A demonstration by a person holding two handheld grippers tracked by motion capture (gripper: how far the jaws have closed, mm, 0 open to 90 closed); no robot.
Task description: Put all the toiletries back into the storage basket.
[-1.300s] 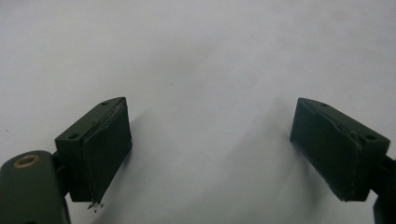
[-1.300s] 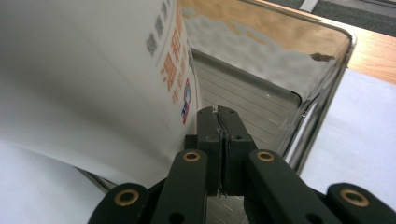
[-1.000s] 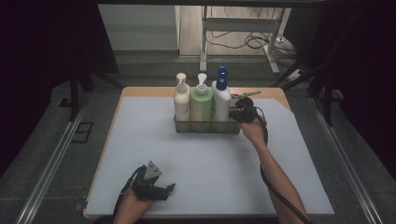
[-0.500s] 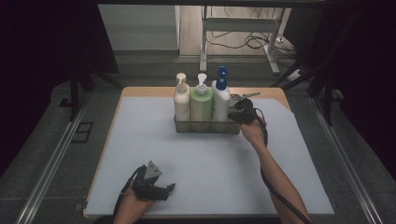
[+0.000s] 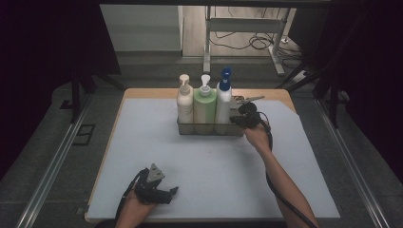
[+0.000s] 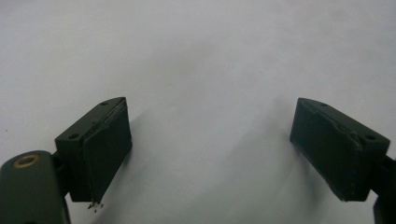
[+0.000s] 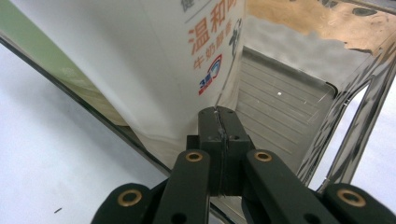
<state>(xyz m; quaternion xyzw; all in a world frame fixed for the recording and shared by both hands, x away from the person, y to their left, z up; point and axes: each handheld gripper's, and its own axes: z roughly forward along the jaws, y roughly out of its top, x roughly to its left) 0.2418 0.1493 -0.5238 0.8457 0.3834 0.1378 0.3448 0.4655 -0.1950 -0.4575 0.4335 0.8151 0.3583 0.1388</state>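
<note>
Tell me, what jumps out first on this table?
Three pump bottles stand in a row in a metal basket at the far middle of the table: cream, green and white with a blue pump. The right gripper is shut on the basket's right end. The left gripper rests open near the front edge.

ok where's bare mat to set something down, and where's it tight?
Free: the wide stretch of mat between the rack and the left gripper, plus the strip left of the rack out to the mat's left edge. Tight: the rack's right end, where the right gripper sits shut against the rim beside the blue-capped bottle.
</note>
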